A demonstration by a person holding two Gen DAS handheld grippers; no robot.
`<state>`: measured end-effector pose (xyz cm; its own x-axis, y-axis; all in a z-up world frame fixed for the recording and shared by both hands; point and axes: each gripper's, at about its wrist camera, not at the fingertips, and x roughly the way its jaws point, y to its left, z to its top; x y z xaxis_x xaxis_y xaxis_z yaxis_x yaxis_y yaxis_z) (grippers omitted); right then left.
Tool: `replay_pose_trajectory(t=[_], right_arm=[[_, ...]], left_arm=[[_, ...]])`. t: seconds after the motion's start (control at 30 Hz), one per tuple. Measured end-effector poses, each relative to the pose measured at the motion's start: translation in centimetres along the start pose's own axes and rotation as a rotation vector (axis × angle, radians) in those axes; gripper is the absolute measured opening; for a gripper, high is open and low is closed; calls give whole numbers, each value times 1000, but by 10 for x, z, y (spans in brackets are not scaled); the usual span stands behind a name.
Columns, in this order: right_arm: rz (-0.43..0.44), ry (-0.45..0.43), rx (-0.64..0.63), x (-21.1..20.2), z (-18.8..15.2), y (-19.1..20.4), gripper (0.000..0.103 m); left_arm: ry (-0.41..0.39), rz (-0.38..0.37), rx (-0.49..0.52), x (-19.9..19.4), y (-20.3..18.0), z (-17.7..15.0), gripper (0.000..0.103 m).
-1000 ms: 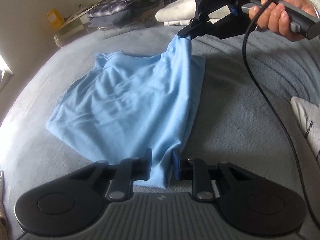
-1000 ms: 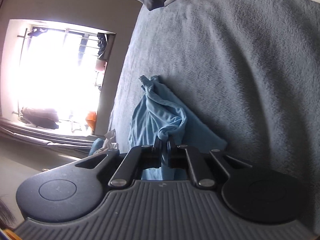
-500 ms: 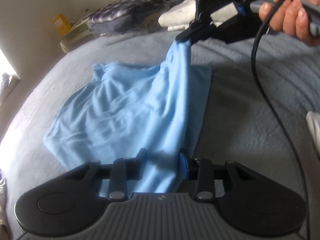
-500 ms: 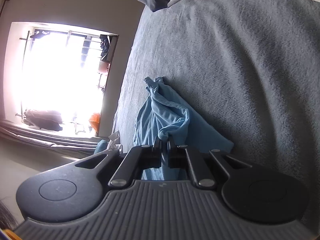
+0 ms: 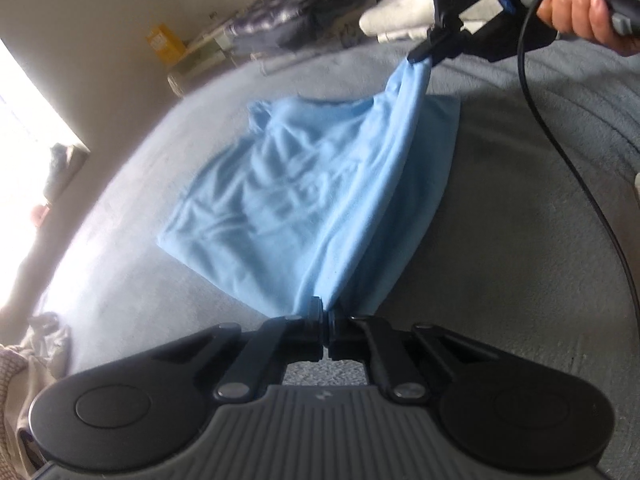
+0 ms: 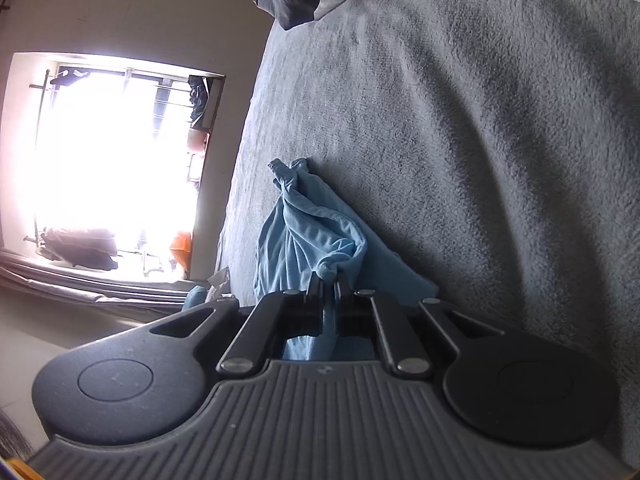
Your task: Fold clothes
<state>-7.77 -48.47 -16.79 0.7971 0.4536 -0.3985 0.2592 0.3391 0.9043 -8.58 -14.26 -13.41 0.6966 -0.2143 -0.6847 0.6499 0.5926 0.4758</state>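
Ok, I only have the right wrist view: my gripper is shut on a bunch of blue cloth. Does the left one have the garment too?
Observer: Yes. The left gripper is shut on the near edge of the blue garment.
Operator: Is the cloth between the two grips lifted?
Observer: The edge runs taut from the left gripper up to the right gripper; the rest lies on the grey blanket.
Operator: Anything close by on the bed?
Observer: A black cable hangs from the right gripper, beside the garment.
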Motion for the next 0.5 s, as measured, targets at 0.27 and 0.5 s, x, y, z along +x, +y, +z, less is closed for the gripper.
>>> replay_pose_trajectory(t=[0.27, 0.5], right_arm=[[-116, 34, -27, 9, -10, -20, 3], [-158, 49, -134, 7, -12, -15, 4]], left_arm=[[-28, 38, 41, -2, -2, -16, 2], [-25, 38, 75, 3, -9, -21, 2]])
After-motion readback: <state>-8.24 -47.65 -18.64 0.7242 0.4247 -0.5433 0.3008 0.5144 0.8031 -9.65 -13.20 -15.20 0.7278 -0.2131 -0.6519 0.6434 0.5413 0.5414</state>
